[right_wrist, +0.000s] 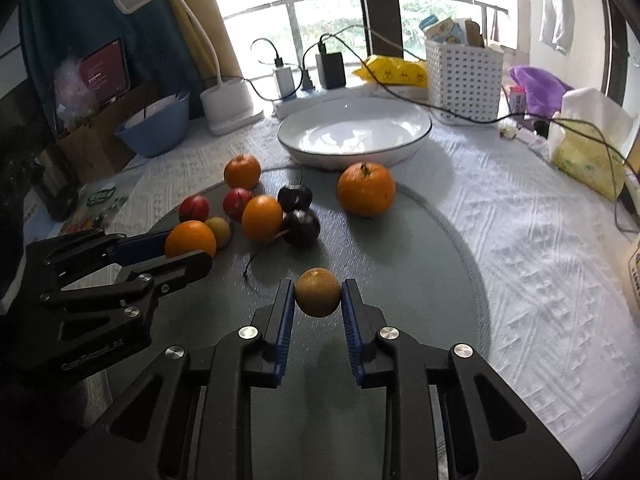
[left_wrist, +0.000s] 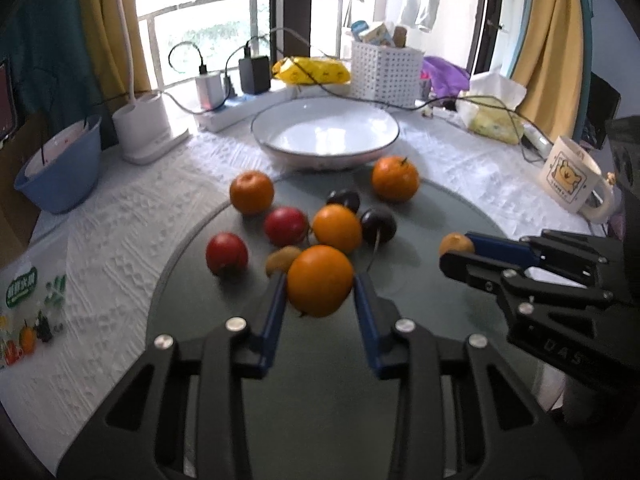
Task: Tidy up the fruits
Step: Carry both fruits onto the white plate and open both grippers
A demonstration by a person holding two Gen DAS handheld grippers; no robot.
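My left gripper (left_wrist: 320,284) is shut on an orange (left_wrist: 320,280), its blue pads pressing both sides just above the grey mat (left_wrist: 320,360). My right gripper (right_wrist: 318,294) is shut on a small brownish-yellow fruit (right_wrist: 318,292); it also shows at the right in the left wrist view (left_wrist: 456,246). Loose on the mat lie other oranges (left_wrist: 337,227), two red fruits (left_wrist: 286,225), two dark plums (left_wrist: 378,225) and a small brown fruit (left_wrist: 282,259). A white bowl (left_wrist: 280,148) stands empty behind them.
A blue basin (left_wrist: 60,176) and a white lamp base (left_wrist: 144,128) stand at the left. A mug (left_wrist: 570,178) sits at the right edge. A white perforated basket (left_wrist: 386,72), chargers with cables (left_wrist: 254,72) and a yellow packet (left_wrist: 312,70) line the window sill.
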